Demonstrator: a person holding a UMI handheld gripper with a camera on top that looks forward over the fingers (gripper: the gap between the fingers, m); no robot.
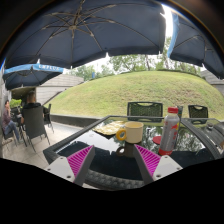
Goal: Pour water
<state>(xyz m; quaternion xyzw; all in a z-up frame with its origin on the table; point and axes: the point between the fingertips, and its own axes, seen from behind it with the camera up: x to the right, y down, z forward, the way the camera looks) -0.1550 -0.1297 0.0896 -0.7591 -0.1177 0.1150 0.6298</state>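
A cream mug (132, 131) with a yellow handle stands on the dark glass table (70, 143), just ahead of my fingers. A clear plastic bottle (170, 133) with a red cap stands upright to the right of the mug, beyond my right finger. My gripper (113, 160) is open, low over the table's near edge, with nothing between the magenta pads (80, 158).
A yellowish flat item (108, 127) lies on the table left of the mug. Dark chairs (145, 108) stand behind the table. A big blue umbrella (90, 30) spreads overhead. A seated person (8, 118) and more chairs are at the far left.
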